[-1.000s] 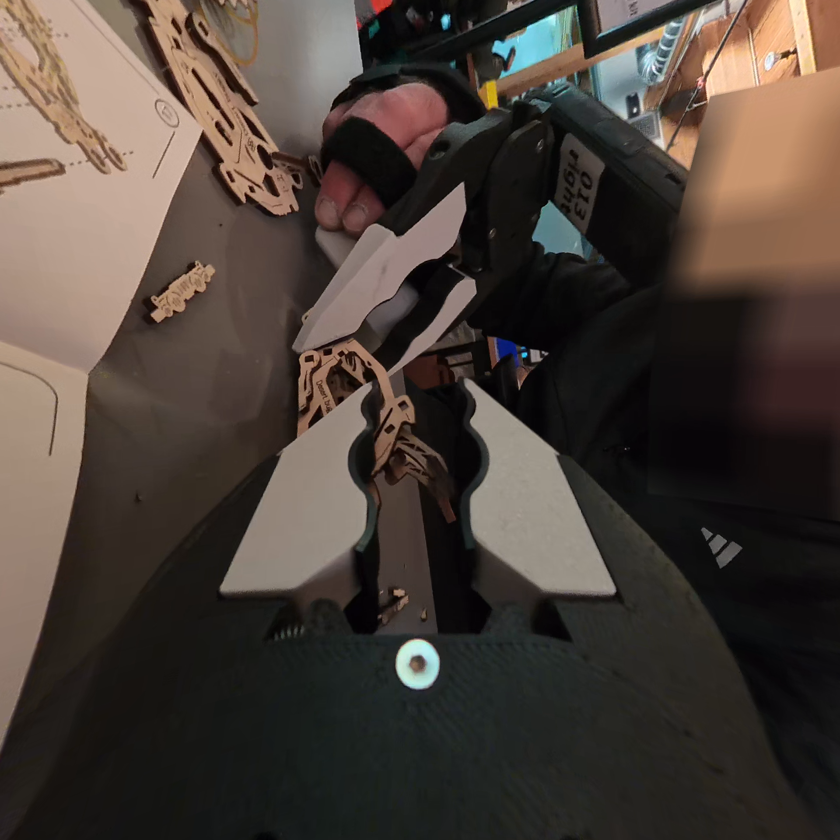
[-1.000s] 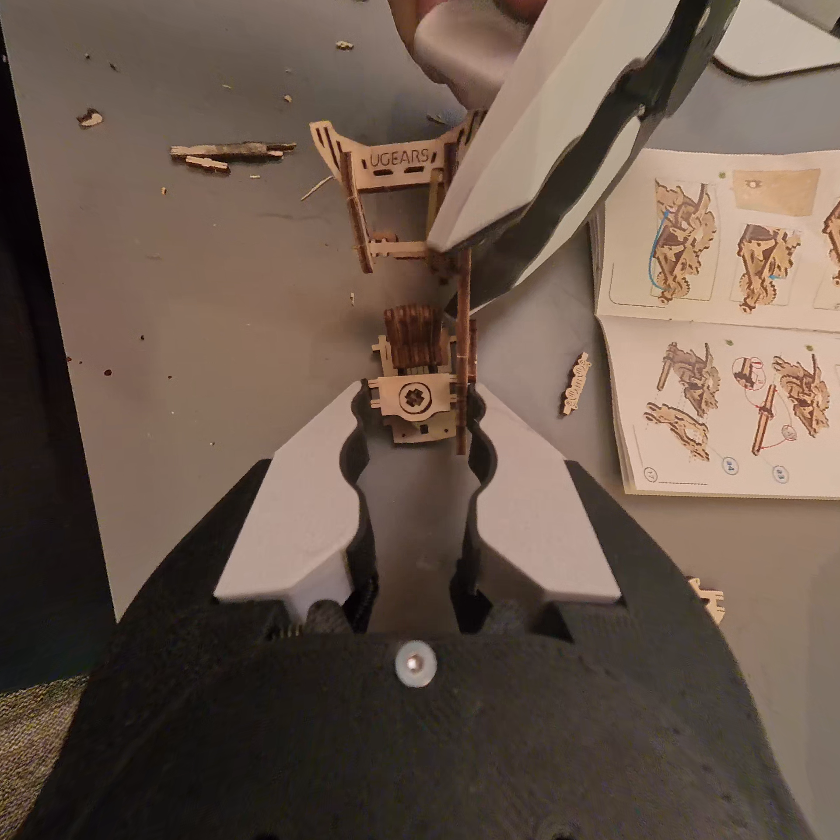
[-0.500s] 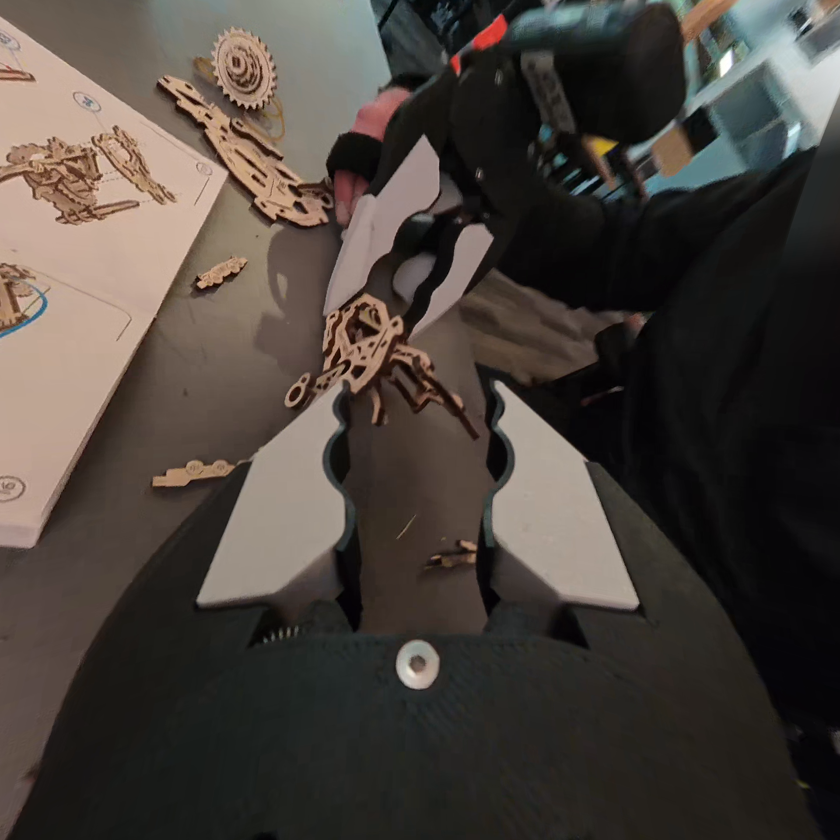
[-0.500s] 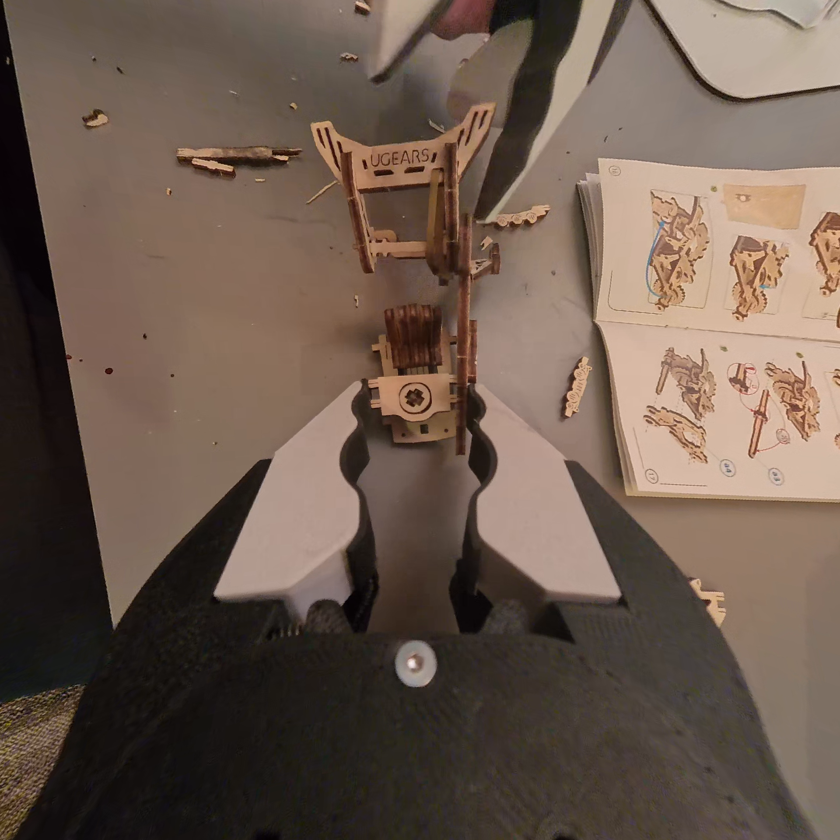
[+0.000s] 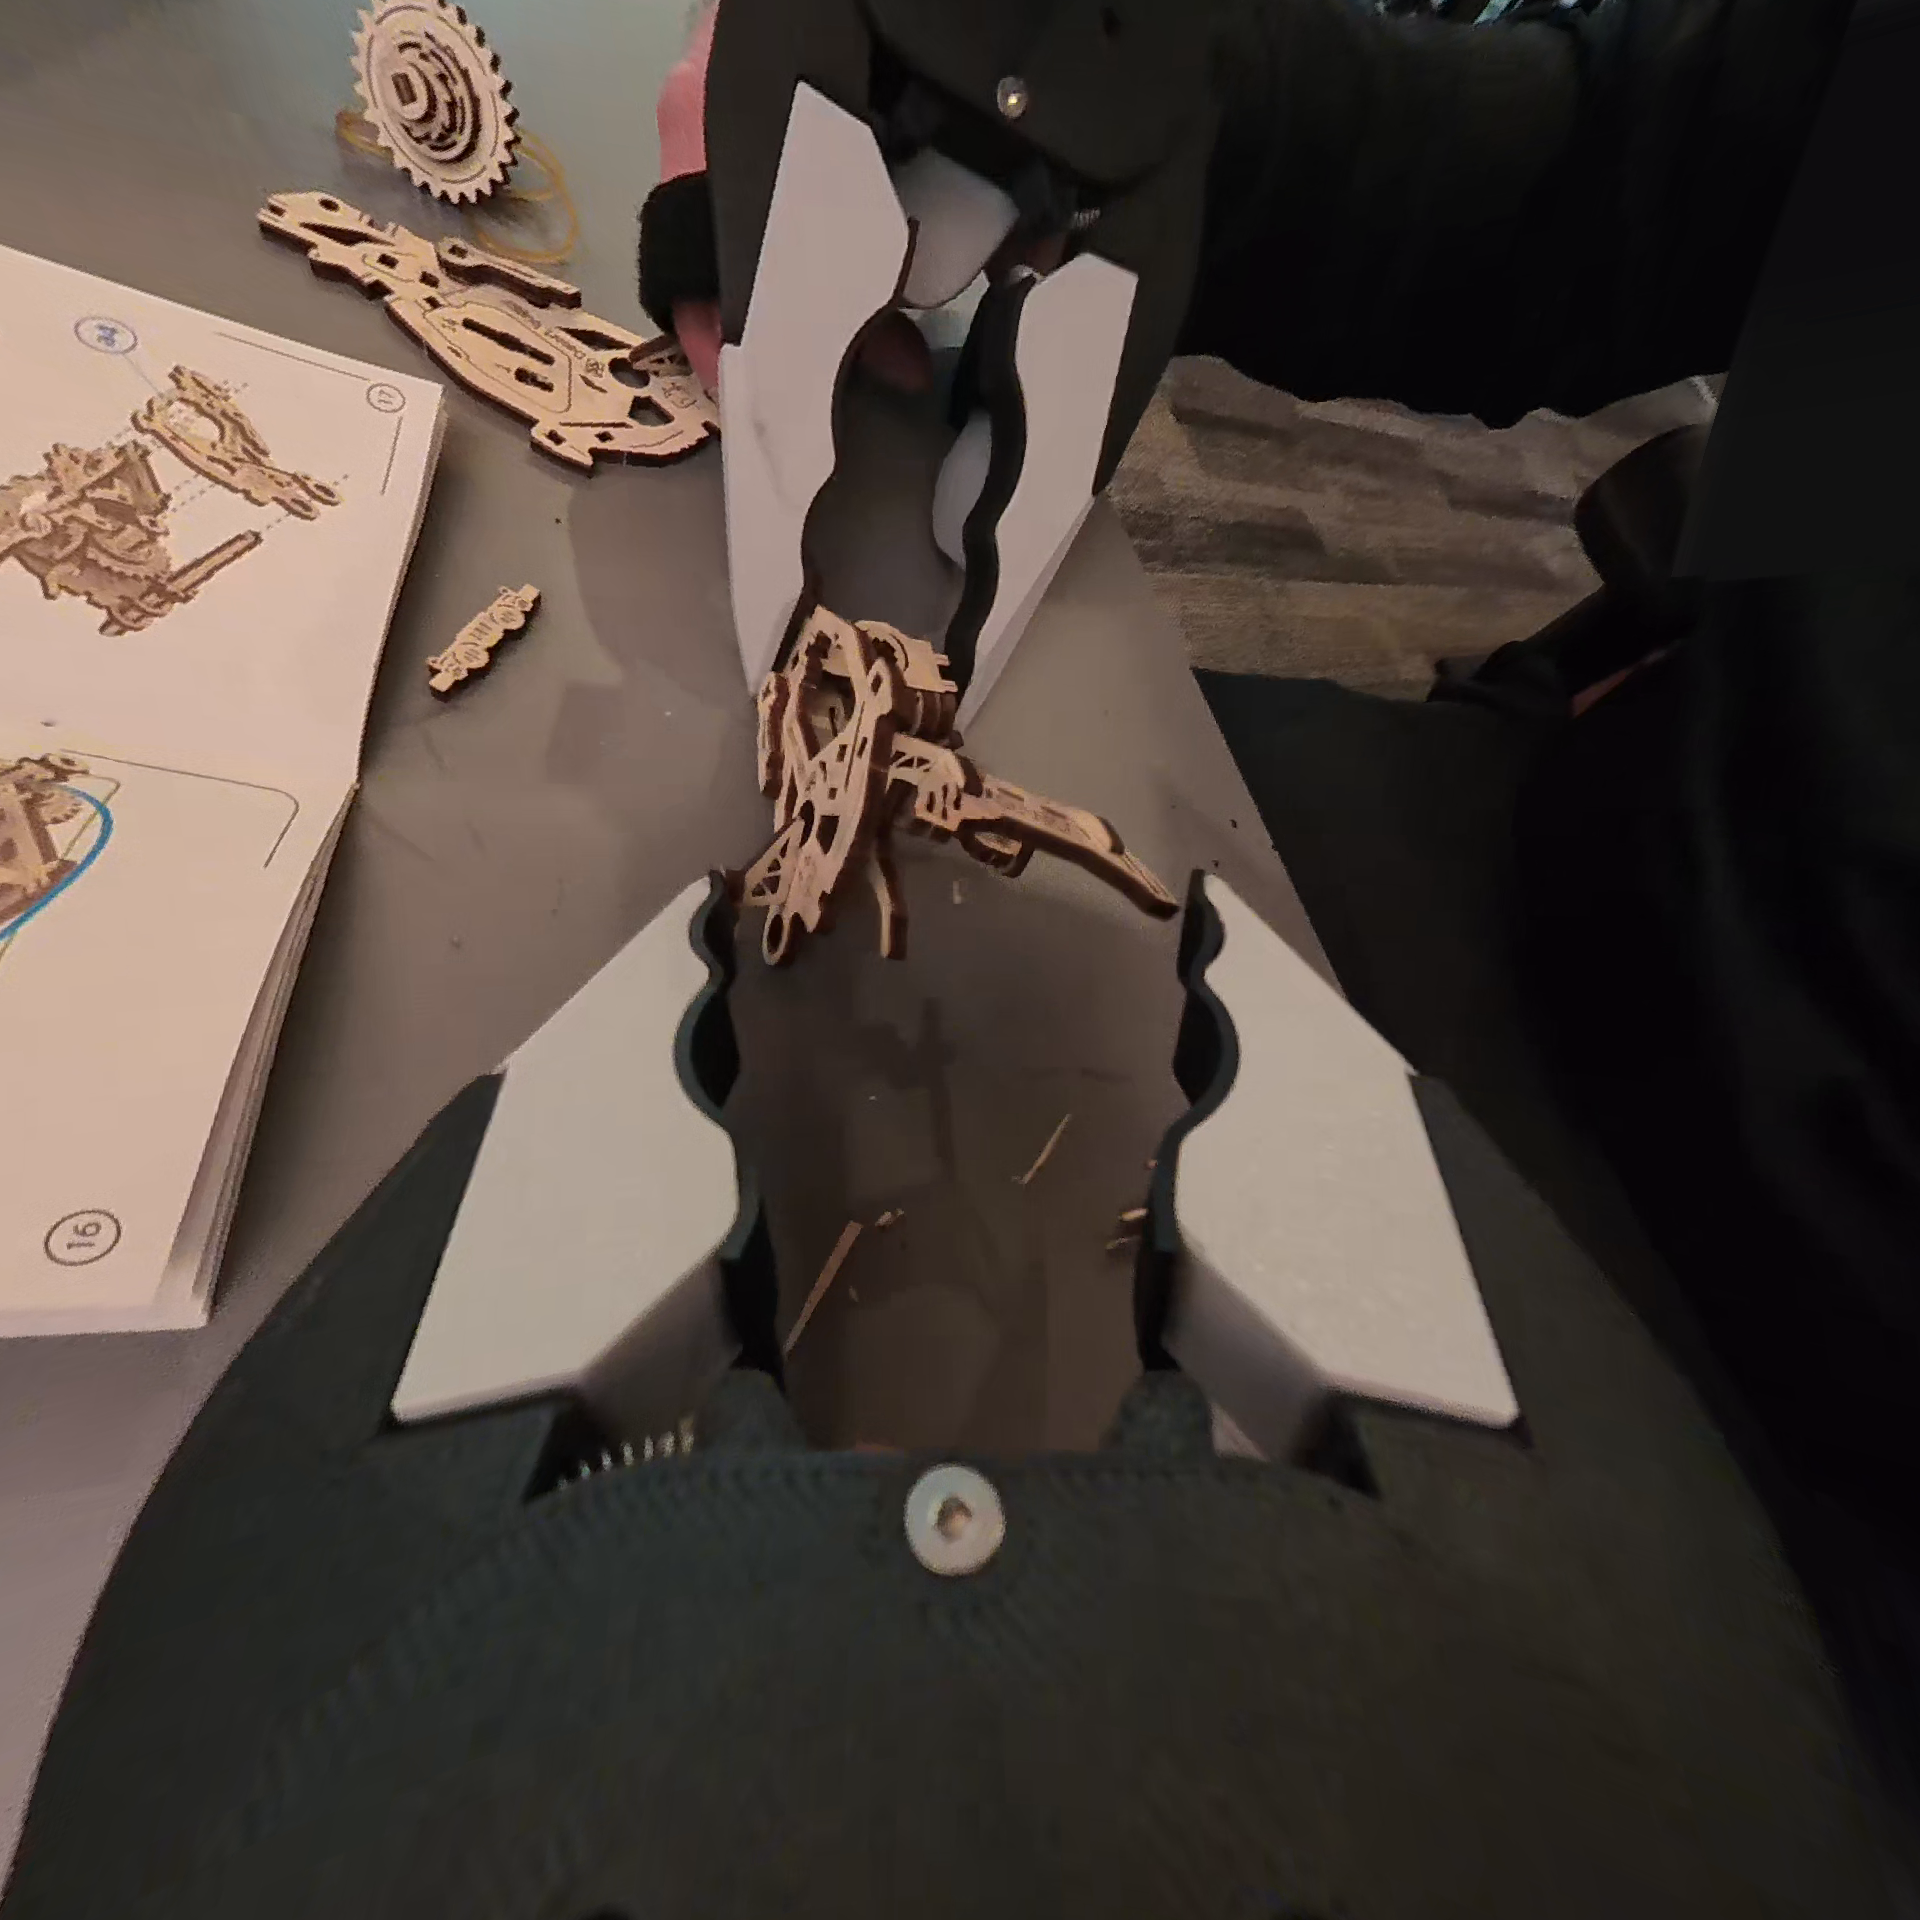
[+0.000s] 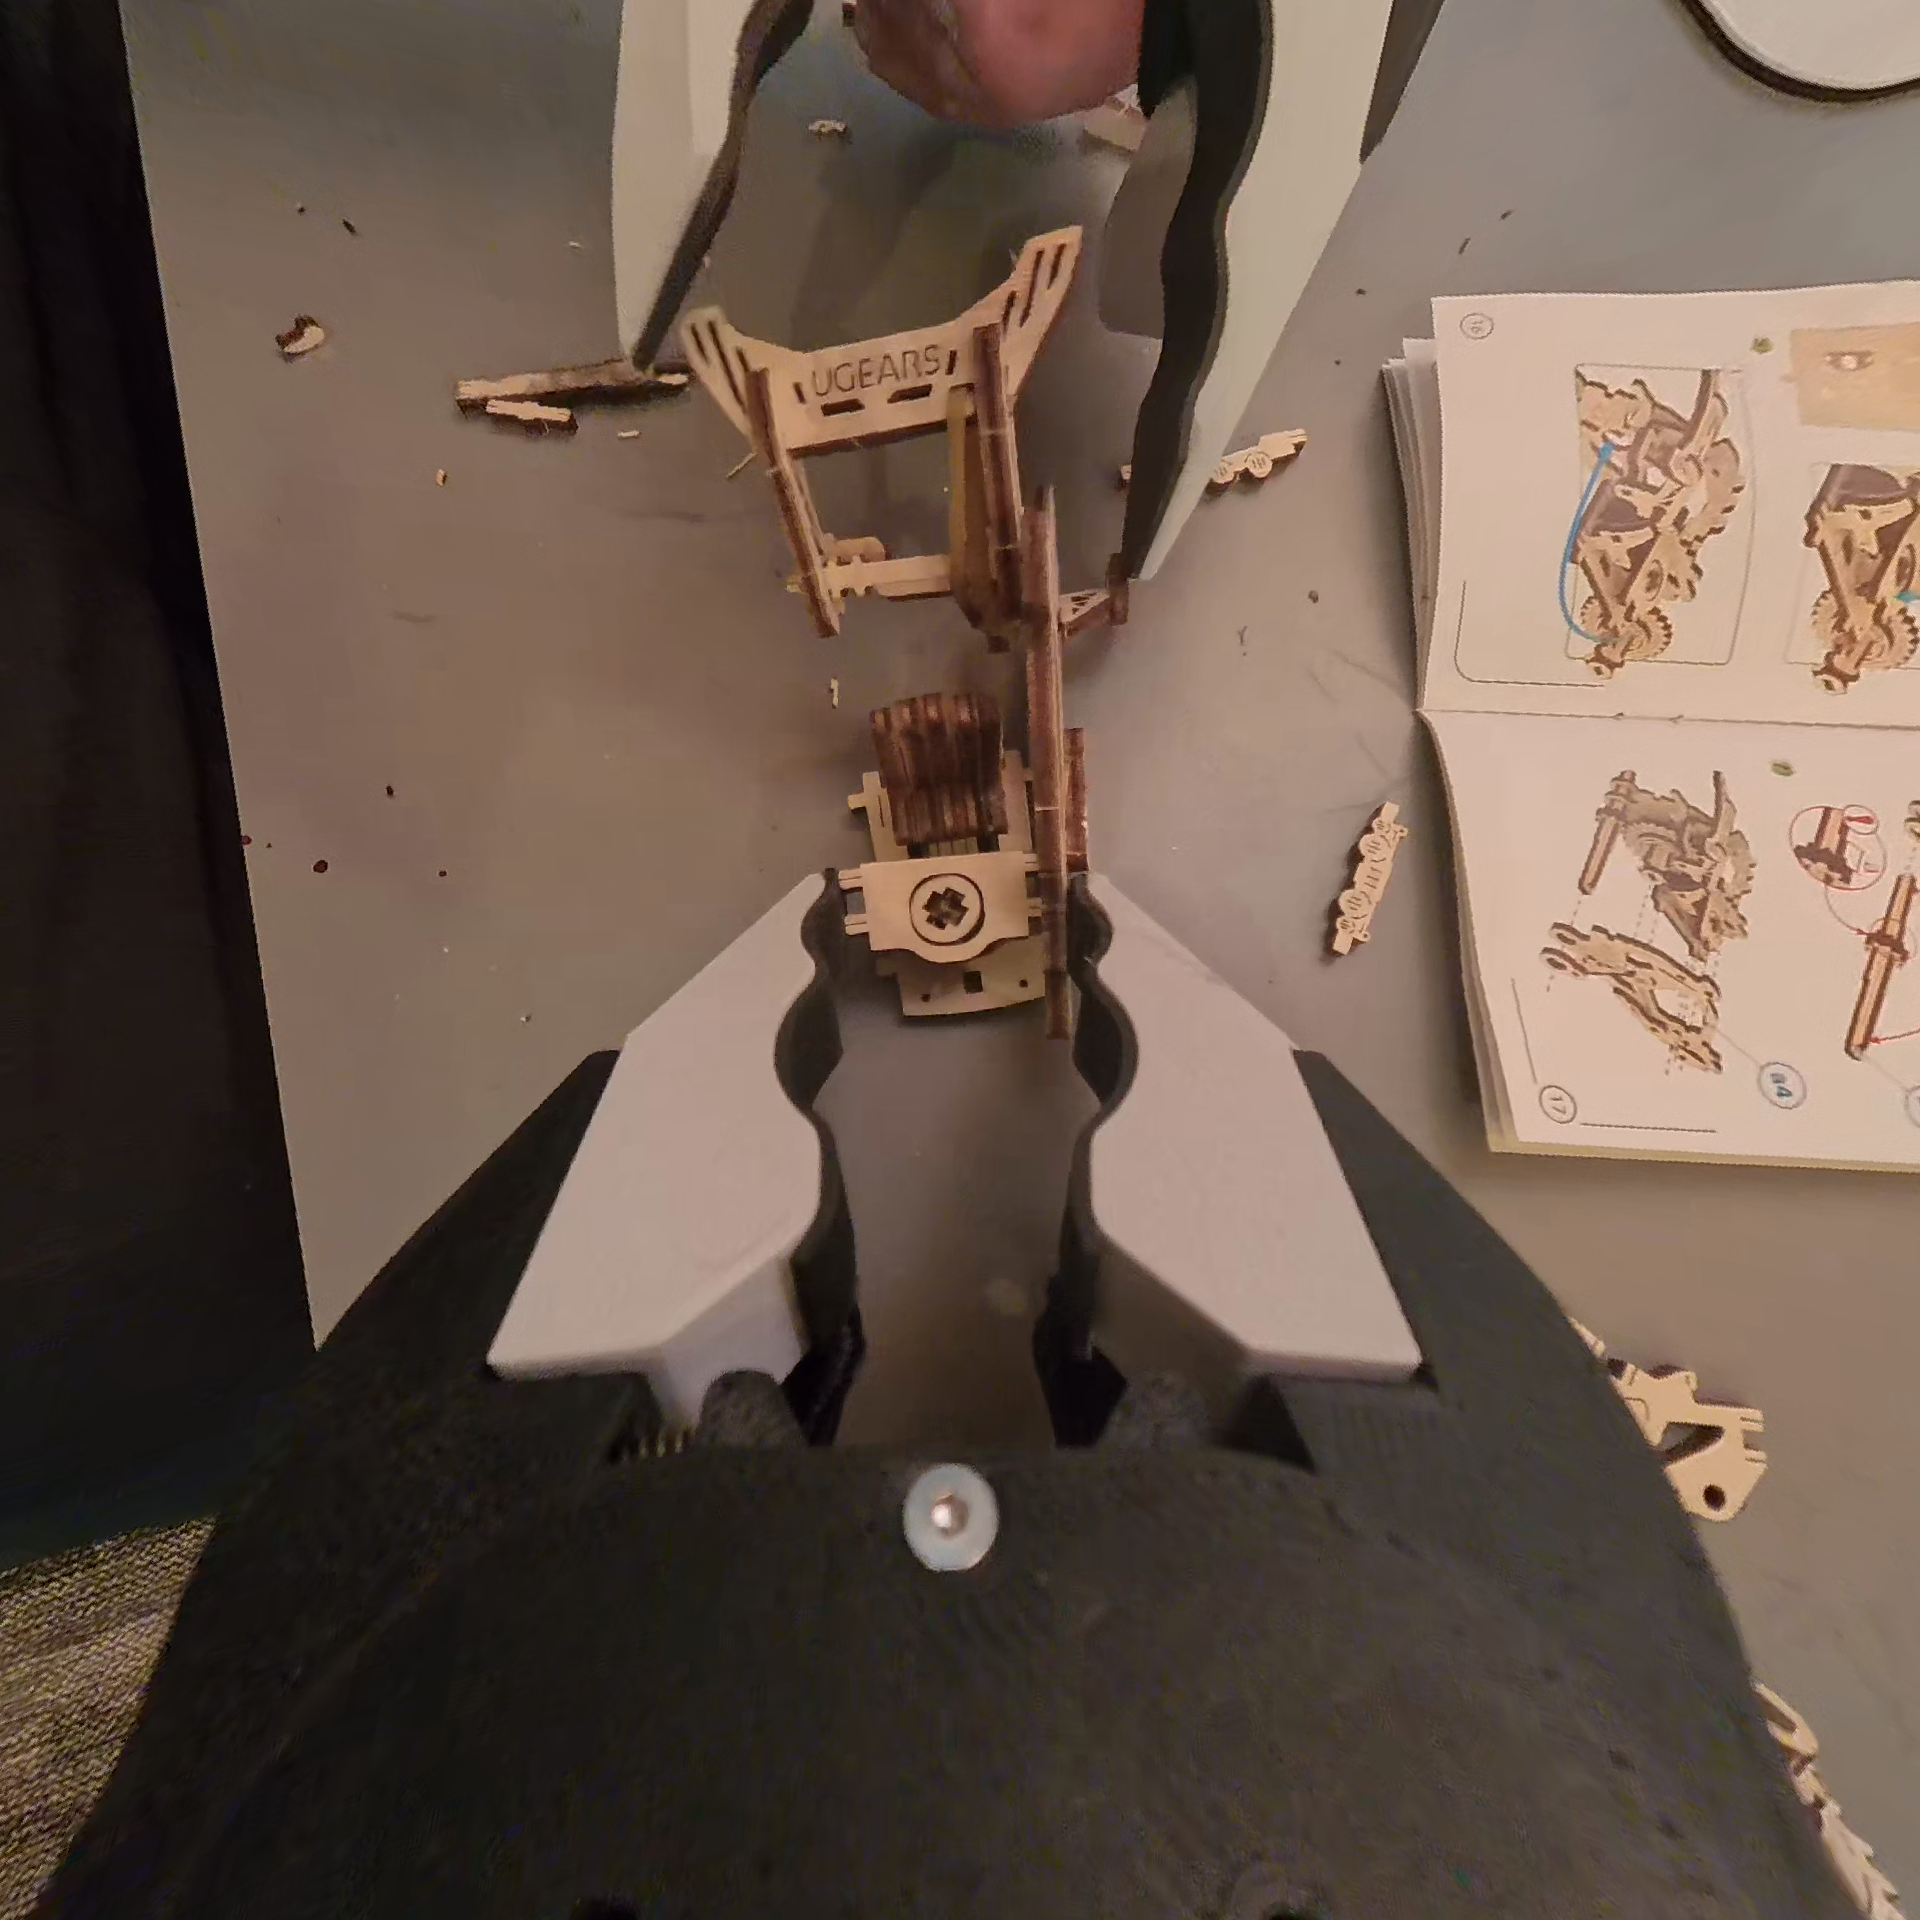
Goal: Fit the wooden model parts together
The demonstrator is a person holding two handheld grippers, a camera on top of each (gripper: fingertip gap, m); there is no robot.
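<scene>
1. Right gripper [image 6: 951, 894], grey fingers on a black body, is clamped on the partly built pale wooden model [image 6: 951, 665]. The fingertips press either side of its lower block with the round socket. This grip matches the earlier frames.
2. The model is held above the grey tabletop [image 6: 520, 675], its curved slotted end pointing away from the right wrist camera.
3. Left gripper [image 5: 951, 904] has its fingers spread wide and holds nothing. One second ago they were much closer together around the model; at half a second they were already parted, and now the gap is wider.
4. In the right wrist view, the left gripper's two fingers straddle the model's far end. Its right-hand fingertip [image 6: 1138, 540] lies just beside a small side tab; whether it touches is unclear.
5. In the left wrist view, the model's long arm reaches toward the left gripper's right fingertip [image 5: 1205, 914].
6. On the table: an open white instruction booklet [image 6: 1662, 727], a toothed wooden gear wheel [image 5: 431, 99] on a yellow elastic band, a long flat cut-out wooden plate [image 5: 520, 343], a small flat wooden strip [image 5: 483, 644], and scattered splinters.
</scene>
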